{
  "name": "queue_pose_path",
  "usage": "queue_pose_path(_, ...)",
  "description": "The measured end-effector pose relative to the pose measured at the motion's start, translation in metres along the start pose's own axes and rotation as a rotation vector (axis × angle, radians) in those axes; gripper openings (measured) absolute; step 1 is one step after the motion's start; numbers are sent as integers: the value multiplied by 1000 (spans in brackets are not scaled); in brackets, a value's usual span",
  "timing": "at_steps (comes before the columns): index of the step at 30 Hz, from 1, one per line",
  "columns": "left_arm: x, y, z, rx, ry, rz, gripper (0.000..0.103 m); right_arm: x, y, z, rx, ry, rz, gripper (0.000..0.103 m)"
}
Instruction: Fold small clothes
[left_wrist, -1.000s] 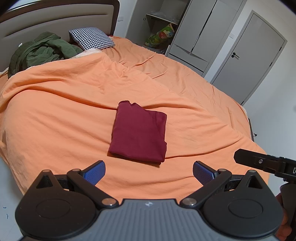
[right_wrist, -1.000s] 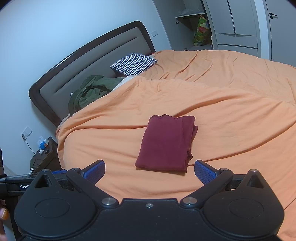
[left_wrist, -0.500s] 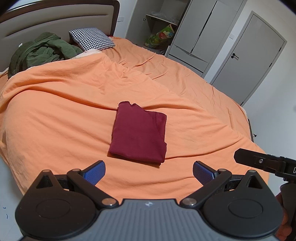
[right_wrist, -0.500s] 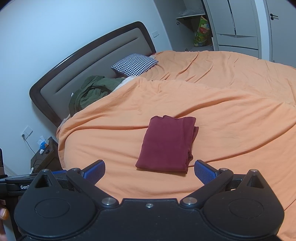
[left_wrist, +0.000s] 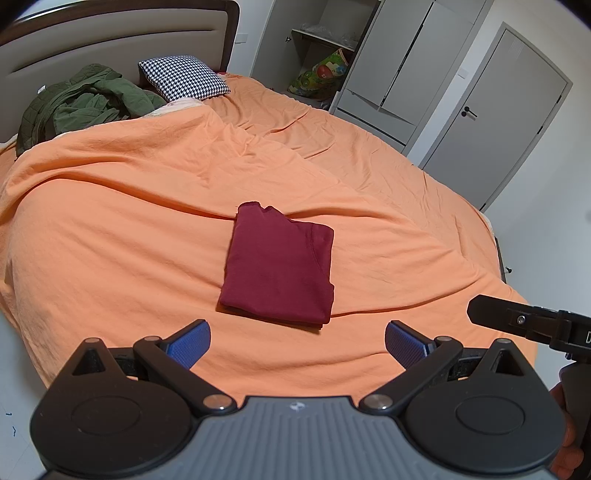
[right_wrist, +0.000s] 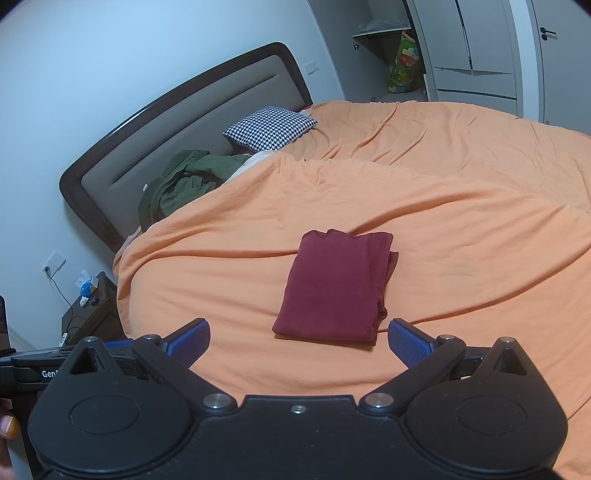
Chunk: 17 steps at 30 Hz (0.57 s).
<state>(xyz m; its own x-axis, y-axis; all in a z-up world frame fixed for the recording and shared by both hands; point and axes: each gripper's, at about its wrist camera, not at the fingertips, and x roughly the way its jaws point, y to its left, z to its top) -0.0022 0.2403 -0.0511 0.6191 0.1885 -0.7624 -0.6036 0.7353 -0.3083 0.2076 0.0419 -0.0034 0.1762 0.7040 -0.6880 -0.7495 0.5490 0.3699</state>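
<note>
A dark red garment (left_wrist: 279, 267) lies folded into a neat rectangle on the orange bedspread (left_wrist: 110, 221); it also shows in the right wrist view (right_wrist: 338, 286). My left gripper (left_wrist: 297, 345) is open and empty, held back from the garment's near edge. My right gripper (right_wrist: 299, 345) is open and empty, also just short of the garment. Part of the right gripper (left_wrist: 532, 319) shows at the right edge of the left wrist view.
A green jacket (left_wrist: 81, 101) and a houndstooth pillow (left_wrist: 184, 75) lie by the headboard (right_wrist: 177, 122). Grey wardrobes (left_wrist: 406, 62) and a door (left_wrist: 495, 110) stand beyond the bed. A dark nightstand (right_wrist: 88, 314) is at the bed's left side.
</note>
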Motion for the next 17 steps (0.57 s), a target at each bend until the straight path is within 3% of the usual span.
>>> queue_pose_path(11, -1, 2, 0, 0, -5, -1, 103, 2, 1, 0, -2, -1, 4, 102)
queue_pose_path(15, -11, -4, -3, 48, -74, 46, 100, 2, 1, 0, -2, -3, 5, 102)
queue_pose_path(17, -10, -3, -2, 36, -78, 22, 101, 3, 0, 0, 1, -2, 4, 102)
